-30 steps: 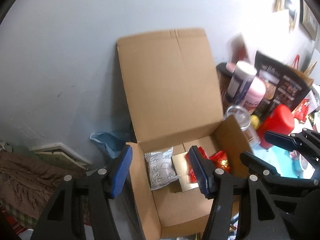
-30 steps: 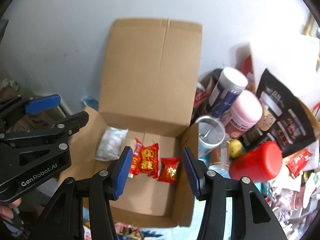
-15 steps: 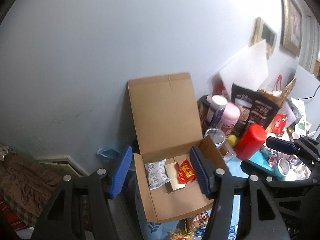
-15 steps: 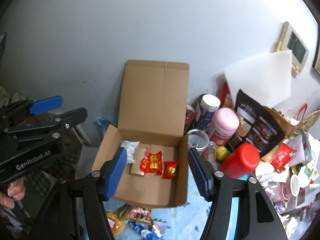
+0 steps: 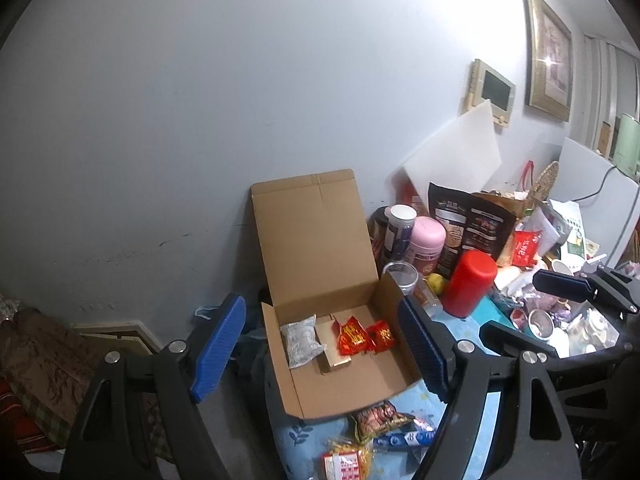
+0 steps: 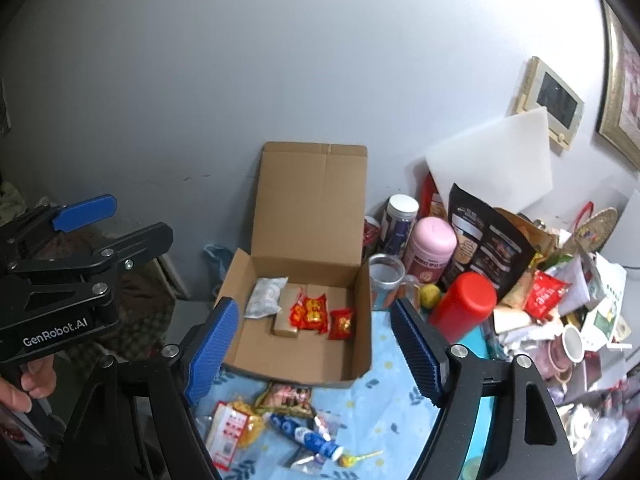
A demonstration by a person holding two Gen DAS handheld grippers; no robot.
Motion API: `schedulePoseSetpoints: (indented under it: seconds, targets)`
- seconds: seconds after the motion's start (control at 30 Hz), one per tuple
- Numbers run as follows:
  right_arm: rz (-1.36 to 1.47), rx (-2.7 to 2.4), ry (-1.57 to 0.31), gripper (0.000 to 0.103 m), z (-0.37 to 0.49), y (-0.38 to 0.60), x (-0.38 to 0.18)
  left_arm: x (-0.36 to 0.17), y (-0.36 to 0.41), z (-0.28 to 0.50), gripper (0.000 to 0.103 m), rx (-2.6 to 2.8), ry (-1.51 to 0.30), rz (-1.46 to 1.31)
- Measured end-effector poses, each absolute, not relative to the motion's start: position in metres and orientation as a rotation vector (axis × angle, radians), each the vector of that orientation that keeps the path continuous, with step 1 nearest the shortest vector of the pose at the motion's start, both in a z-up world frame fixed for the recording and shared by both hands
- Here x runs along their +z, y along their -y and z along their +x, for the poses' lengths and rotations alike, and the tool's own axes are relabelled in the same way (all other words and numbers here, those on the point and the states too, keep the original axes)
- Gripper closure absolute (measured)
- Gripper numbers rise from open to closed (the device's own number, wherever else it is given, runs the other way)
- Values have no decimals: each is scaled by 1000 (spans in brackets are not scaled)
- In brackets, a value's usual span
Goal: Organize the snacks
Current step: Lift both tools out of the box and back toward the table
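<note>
Blue floral surface (image 6: 380,364), cluttered at right, carried an open cardboard box (image 6: 304,280) at frame centre.
Four snack packets (image 6: 310,312) lay inside; loose snacks (image 6: 236,428) waited below; left tongs (image 5: 320,348) and right tongs (image 6: 316,344) were opening, empty, presumably for another pickup.

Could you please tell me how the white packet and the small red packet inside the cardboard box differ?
The white packet is pale, larger and lies at the box's left end; the small red packet is bright red with gold print, smaller, and lies furthest right. Both lie flat on the floor of the cardboard box.
</note>
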State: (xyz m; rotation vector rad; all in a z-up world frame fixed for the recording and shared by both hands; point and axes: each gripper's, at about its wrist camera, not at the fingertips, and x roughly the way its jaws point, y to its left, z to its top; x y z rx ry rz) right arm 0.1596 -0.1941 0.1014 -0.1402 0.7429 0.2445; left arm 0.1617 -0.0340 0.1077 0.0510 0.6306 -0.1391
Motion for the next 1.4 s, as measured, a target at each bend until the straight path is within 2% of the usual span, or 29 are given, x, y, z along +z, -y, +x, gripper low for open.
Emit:
schedulePoseSetpoints:
  seconds: [0.53, 1.4]
  targets:
    - [-115, 262, -809, 24, 96, 195, 71, 72, 39, 95, 24, -200, -708, 48]
    - [-40, 310, -1077, 24, 71, 211, -57, -46, 44, 68, 24, -213, -988, -18]
